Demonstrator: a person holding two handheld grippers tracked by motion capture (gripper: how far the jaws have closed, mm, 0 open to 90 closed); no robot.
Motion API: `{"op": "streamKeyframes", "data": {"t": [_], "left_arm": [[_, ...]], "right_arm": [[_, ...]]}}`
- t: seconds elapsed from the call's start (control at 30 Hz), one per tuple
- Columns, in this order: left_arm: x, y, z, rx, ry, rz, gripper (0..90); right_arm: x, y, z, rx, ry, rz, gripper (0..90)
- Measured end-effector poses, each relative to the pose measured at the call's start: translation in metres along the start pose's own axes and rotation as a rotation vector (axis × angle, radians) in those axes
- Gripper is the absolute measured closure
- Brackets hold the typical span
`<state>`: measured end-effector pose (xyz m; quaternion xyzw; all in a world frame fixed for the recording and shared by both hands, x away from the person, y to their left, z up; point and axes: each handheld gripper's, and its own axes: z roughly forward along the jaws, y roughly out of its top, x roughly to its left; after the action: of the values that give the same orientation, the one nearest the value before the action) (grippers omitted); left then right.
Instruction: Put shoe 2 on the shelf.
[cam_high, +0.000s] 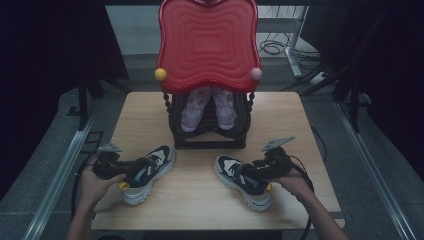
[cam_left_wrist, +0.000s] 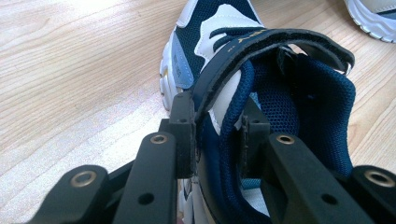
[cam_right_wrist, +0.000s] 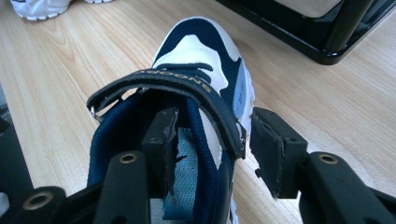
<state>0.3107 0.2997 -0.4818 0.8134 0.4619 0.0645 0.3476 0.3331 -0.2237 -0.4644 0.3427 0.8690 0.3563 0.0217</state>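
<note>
Left gripper view: the left gripper (cam_left_wrist: 217, 135) clamps the side wall of the left sneaker (cam_left_wrist: 261, 84), one jaw inside its opening. The right gripper (cam_right_wrist: 217, 144) straddles the right sneaker (cam_right_wrist: 196, 70) wall, outer jaw clear. Beyond stands a shoe rack (cam_high: 210, 140).

You have a light wooden counter (cam_high: 200, 200) before you. Your left jaws close on one navy-and-white sneaker (cam_high: 150, 172), your right jaws straddle the collar of the other sneaker (cam_high: 242, 181), and beyond both jaws a black rack (cam_high: 210, 140) stands at the counter's far edge.
</note>
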Motion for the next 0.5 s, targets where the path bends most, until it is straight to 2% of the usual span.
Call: {"op": "streamKeyframes", "data": {"t": [0.27, 0.5], "left_arm": [[-0.0004, -0.0005, 0.0, -0.003, 0.0, -0.011, 72.8], [0.0006, -0.0014, 0.0001, -0.019, -0.004, -0.025, 73.3]], "right_arm": [[-0.0039, 0.0001, 0.006, 0.045, 0.017, 0.012, 64.1], [-0.0011, -0.0002, 0.0057, 0.04, -0.011, 0.001, 69.6]]}}
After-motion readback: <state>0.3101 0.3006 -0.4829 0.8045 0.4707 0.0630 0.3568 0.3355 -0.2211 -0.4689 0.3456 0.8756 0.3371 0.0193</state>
